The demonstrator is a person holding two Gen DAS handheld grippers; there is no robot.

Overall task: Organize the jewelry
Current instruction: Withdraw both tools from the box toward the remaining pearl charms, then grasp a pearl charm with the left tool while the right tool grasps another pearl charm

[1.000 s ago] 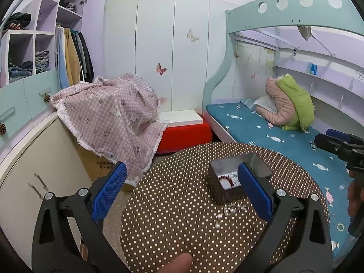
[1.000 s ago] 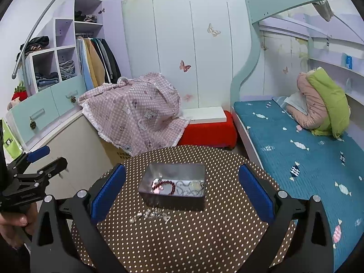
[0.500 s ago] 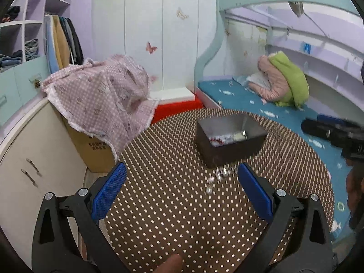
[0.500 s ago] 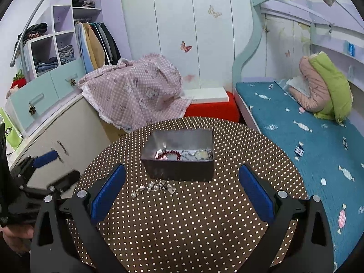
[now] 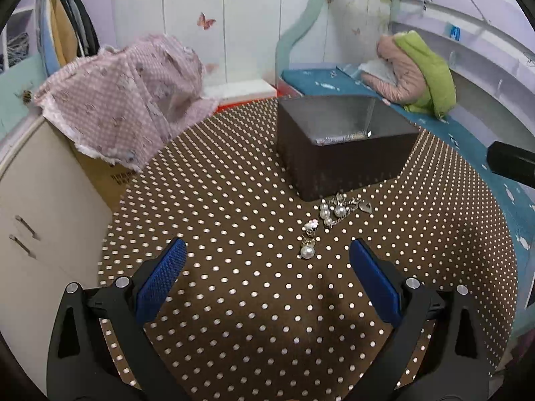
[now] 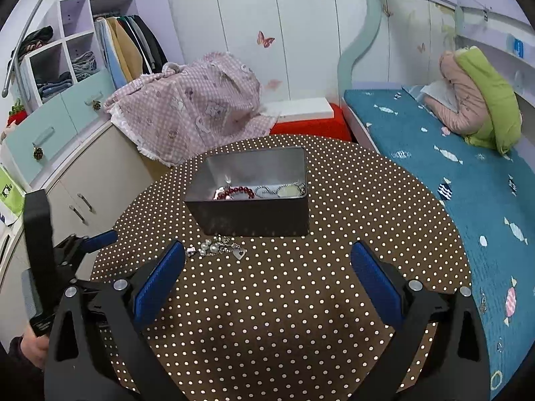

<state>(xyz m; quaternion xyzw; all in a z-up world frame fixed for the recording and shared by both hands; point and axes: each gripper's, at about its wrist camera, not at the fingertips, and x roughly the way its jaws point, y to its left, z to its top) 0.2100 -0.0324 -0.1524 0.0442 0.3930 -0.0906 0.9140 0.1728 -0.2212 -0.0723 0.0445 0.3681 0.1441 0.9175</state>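
Note:
A grey metal tin point(image 5: 344, 147) point(image 6: 249, 197) stands on a round table with a brown polka-dot cloth point(image 5: 234, 267). In the right wrist view it holds a red bead bracelet point(image 6: 234, 192) and a silver chain point(image 6: 279, 189). A pearl-and-silver bracelet with a heart charm point(image 5: 329, 215) point(image 6: 219, 249) lies on the cloth just in front of the tin. My left gripper point(image 5: 265, 280) is open and empty, low over the cloth, just short of the pearls. My right gripper point(image 6: 267, 284) is open and empty, a bit further back from the tin.
A pink checked cloth point(image 6: 190, 110) covers a box behind the table on the left. A cream cabinet point(image 6: 87, 197) stands left. A bed with a blue sheet point(image 6: 468, 173) runs along the right. A red stool point(image 6: 311, 123) stands behind.
Both grippers have moved forward and down toward the table. The left one came much closer to the pearl bracelet. Both stayed open.

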